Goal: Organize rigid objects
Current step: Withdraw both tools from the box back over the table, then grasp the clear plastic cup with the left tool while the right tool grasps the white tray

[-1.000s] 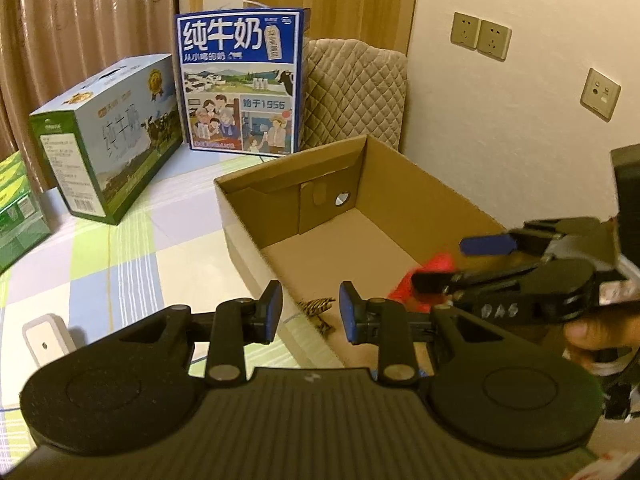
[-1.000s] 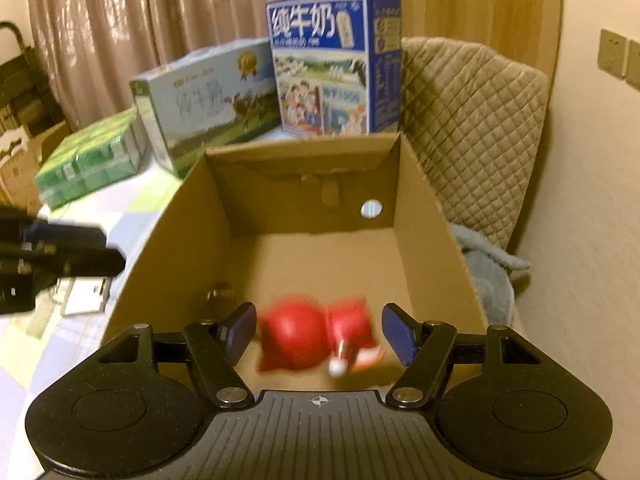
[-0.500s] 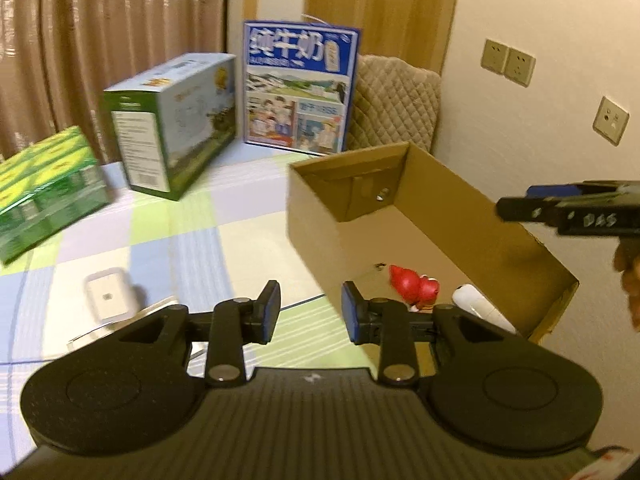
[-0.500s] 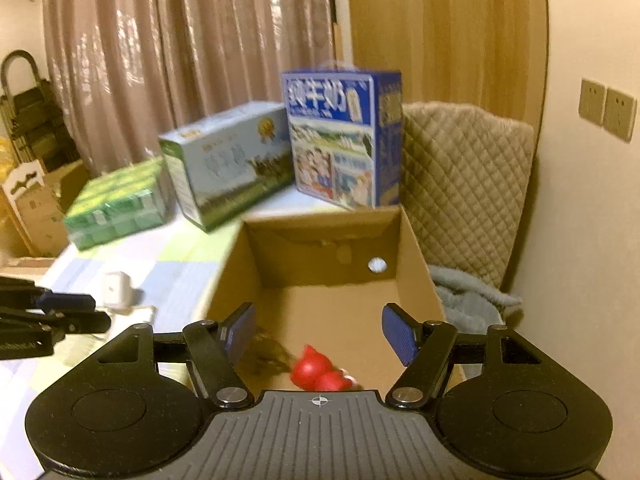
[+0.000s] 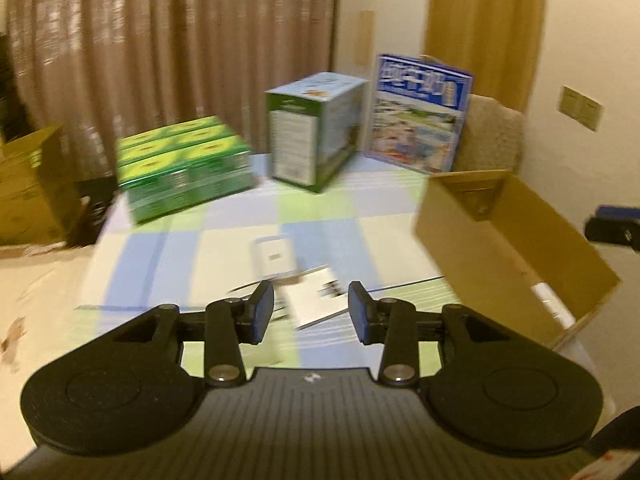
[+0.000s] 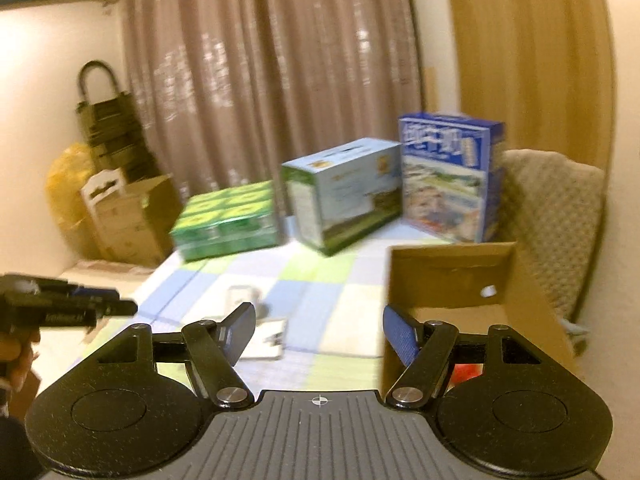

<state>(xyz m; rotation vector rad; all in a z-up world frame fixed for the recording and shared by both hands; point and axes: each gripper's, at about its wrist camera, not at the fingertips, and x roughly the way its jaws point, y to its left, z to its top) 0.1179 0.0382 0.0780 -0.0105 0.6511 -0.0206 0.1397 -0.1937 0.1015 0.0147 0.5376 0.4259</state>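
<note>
My left gripper (image 5: pixel 311 312) hovers over the checked tablecloth (image 5: pixel 192 248), its jaws opening a little with nothing between them. Just beyond its fingertips lie a small white box (image 5: pixel 274 258) and a white leaflet (image 5: pixel 320 300). The open cardboard box (image 5: pixel 500 240) stands to the right with a white object (image 5: pixel 550 300) inside. My right gripper (image 6: pixel 320 334) is open and empty, near the cardboard box (image 6: pixel 448 276). A red toy (image 6: pixel 466 372) shows inside the box, behind the right finger. The left gripper (image 6: pixel 60 308) appears at the far left of the right wrist view.
At the back of the table stand a green multipack (image 5: pixel 184 172), a green-and-white carton (image 5: pixel 316 132) and a blue milk box (image 5: pixel 420 116). A quilted chair (image 6: pixel 552 216) is behind the cardboard box. Brown cartons (image 6: pixel 128 216) sit on the floor to the left, before a curtain.
Both grippers drew back from the cardboard box, rose and swung left. The red toy, between the right fingers a second ago, now lies in the box. The left jaws parted slightly.
</note>
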